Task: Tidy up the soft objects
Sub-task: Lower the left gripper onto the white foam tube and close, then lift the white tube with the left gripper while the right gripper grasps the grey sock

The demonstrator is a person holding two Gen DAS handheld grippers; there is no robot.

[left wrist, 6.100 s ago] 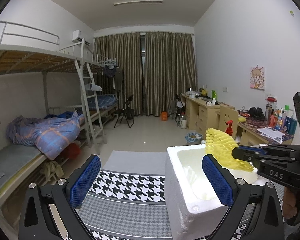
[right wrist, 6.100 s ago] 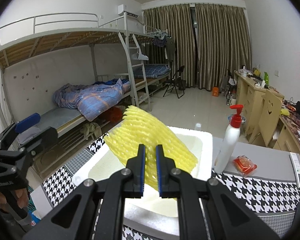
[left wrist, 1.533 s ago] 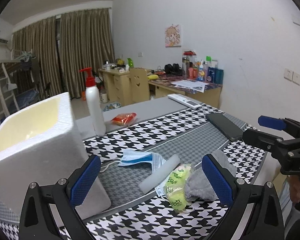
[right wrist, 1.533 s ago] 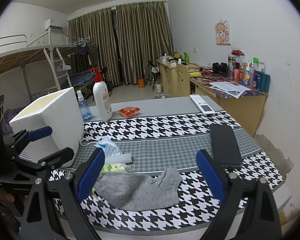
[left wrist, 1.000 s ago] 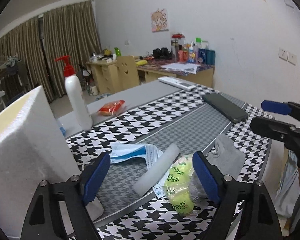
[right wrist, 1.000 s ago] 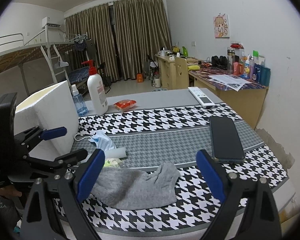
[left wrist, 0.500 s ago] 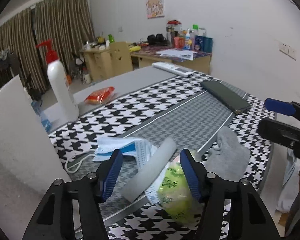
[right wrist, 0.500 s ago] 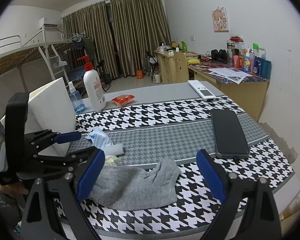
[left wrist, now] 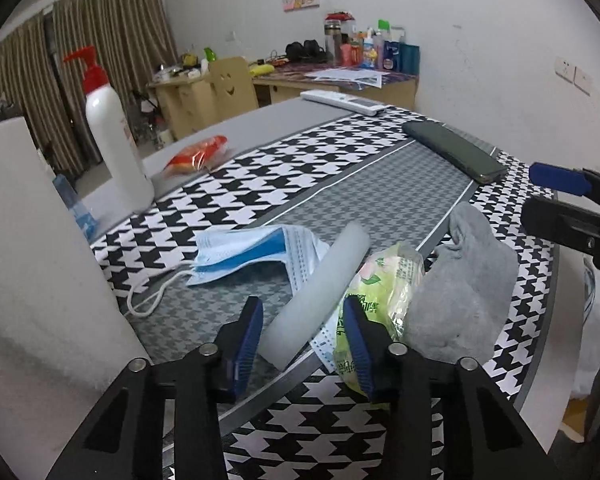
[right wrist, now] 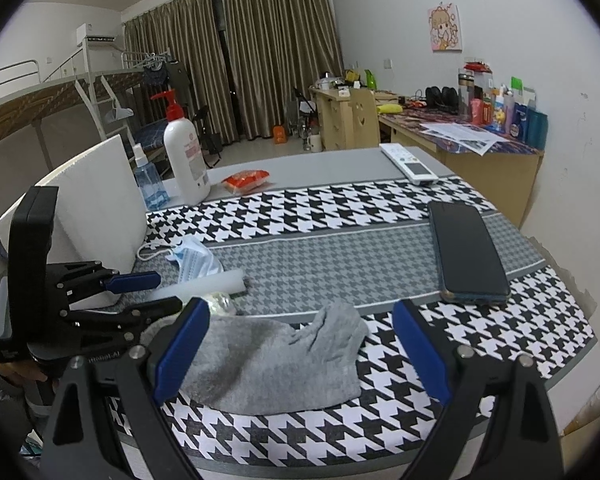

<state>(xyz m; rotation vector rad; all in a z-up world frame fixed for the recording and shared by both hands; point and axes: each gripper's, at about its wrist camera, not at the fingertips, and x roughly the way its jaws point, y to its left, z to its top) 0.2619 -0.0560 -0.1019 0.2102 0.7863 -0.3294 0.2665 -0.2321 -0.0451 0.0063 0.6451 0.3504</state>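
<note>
Left wrist: left gripper [left wrist: 302, 330] jaws have just been closing around the white foam tube [left wrist: 318, 294] on the tablecloth [left wrist: 340, 184], pads not yet pressing (grab step); next, I'd judge, clamp and lift. Right wrist: right gripper [right wrist: 300, 348] spread wide, empty, above the grey sock [right wrist: 276, 364].

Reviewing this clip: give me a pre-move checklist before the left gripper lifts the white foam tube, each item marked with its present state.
1. White foam tube sits between the left gripper pads: ok.
2. Pads pressing on the tube: not ok, its jaws have just been closing and gaps remain.
3. Face mask clear of the tube: not ok, it lies partly under it.
4. Green packet clear of the right-hand pad: cannot tell.
5. Right gripper out of the way: ok, open over the grey sock.
</note>
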